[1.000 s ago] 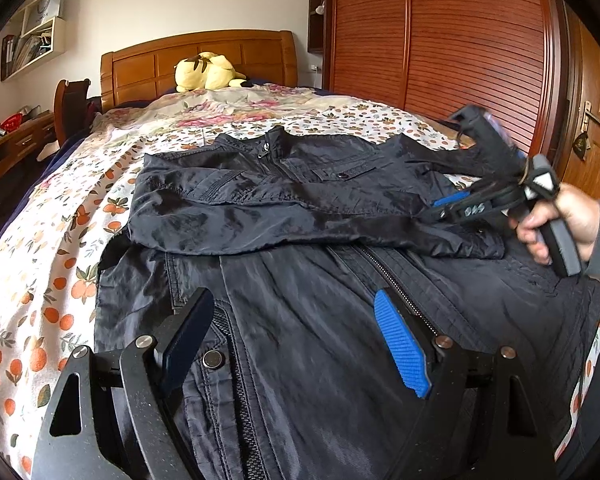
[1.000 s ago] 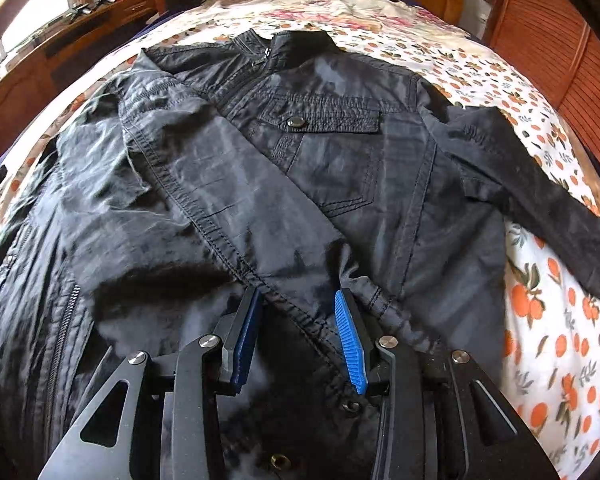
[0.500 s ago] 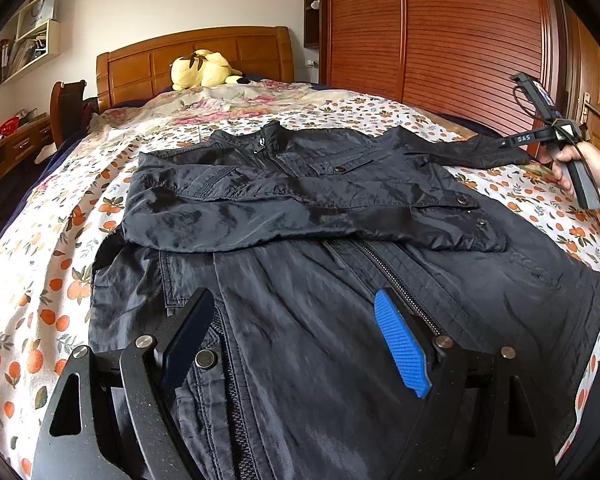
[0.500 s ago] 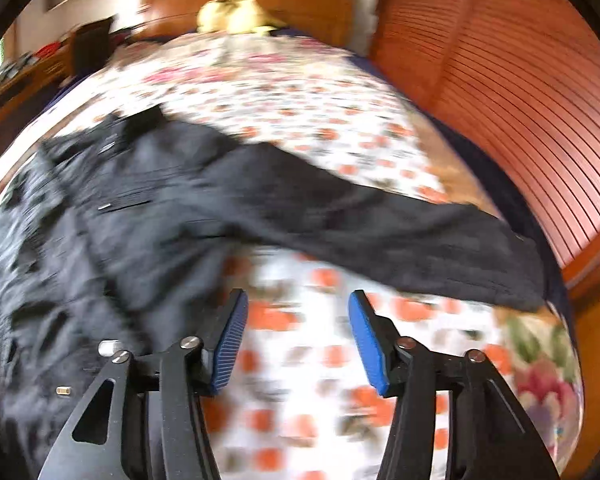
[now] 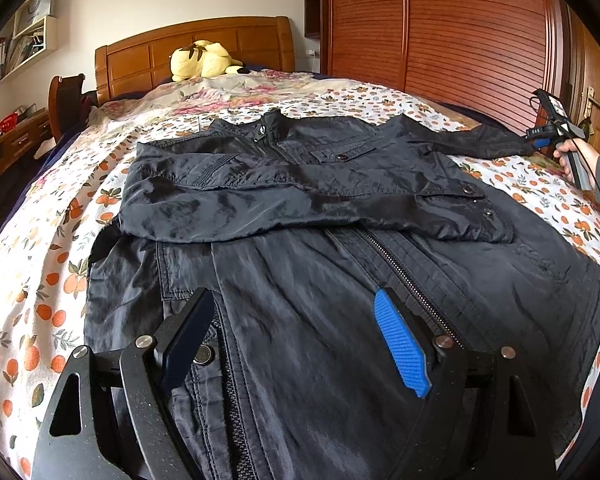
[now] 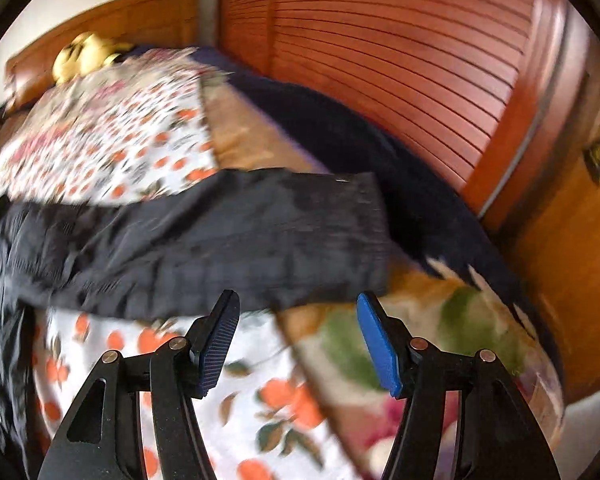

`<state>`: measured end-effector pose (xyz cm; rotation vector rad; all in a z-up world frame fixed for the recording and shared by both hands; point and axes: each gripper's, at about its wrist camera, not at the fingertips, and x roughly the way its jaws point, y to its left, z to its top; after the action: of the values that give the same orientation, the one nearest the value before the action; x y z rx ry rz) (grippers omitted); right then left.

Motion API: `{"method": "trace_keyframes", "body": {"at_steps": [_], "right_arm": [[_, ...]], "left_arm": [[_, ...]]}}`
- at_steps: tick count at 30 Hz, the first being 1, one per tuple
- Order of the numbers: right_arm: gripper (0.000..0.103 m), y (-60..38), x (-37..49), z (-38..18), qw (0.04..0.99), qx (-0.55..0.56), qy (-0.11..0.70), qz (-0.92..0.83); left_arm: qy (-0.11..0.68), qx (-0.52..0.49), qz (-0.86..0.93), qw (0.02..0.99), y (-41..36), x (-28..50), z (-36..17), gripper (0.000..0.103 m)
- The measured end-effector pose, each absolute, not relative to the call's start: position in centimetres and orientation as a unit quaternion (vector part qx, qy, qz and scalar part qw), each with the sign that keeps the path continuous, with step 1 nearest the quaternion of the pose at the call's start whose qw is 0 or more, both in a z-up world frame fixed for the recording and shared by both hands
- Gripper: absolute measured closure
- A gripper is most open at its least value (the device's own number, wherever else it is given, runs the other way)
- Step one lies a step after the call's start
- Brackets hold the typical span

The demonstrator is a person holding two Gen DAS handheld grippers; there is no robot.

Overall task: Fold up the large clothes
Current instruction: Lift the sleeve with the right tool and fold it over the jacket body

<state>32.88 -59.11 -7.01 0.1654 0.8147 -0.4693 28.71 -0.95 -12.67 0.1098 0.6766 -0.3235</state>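
Jacket (image 5: 300,216) fills the left wrist view: it lies spread on the bed (image 5: 60,248), its zipped front directly ahead of and beneath our left claw (image 5: 296,332), whose jaws stand wide apart with nothing between the pads. One sleeve is already folded across the chest beyond the claw; the other stretches away to the far right, where our right claw (image 5: 544,142) is small in a hand and its jaws too small to read there. In the right wrist view, blurred, that outstretched sleeve (image 6: 228,240) lies just ahead of our right claw (image 6: 296,340), cuff end to its front right; the jaws are opening, with only bedsheet between them. We judge the fabric thin, soft and somewhat slick, so it should drape and slide; the stitched cuff looks the firmest place to pinch.
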Motion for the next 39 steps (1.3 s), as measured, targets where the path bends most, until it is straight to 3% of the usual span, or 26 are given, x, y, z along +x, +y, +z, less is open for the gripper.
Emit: {"method": "trace_keyframes", "body": {"at_steps": [13, 17, 22, 32, 39], "right_arm": [[0.04, -62.8, 34.8, -9.6, 0.869, 0.149, 0.398, -0.254], [0.08, -58.8, 36.9, -9.8, 0.881, 0.057, 0.407, -0.233], [0.089, -52.9, 37.1, -5.1, 0.905, -0.014, 0.38, -0.189], [0.091, -36.6, 34.0, 8.2, 0.951, -0.113, 0.283, -0.055], [0.091, -24.7, 30.2, 13.0, 0.958, -0.167, 0.229, 0.046]], "left_arm": [[0.342, 0.066, -0.157, 0.924, -1.4, 29.0, -13.1, 0.02], [0.344, 0.064, -0.158, 0.923, -1.3, 29.1, -13.2, 0.02], [0.339, 0.07, -0.155, 0.925, -1.4, 29.0, -13.2, 0.02], [0.326, 0.079, -0.155, 0.929, -1.8, 28.4, -12.8, 0.02], [0.324, 0.057, -0.158, 0.931, -0.9, 28.4, -12.6, 0.02]]}}
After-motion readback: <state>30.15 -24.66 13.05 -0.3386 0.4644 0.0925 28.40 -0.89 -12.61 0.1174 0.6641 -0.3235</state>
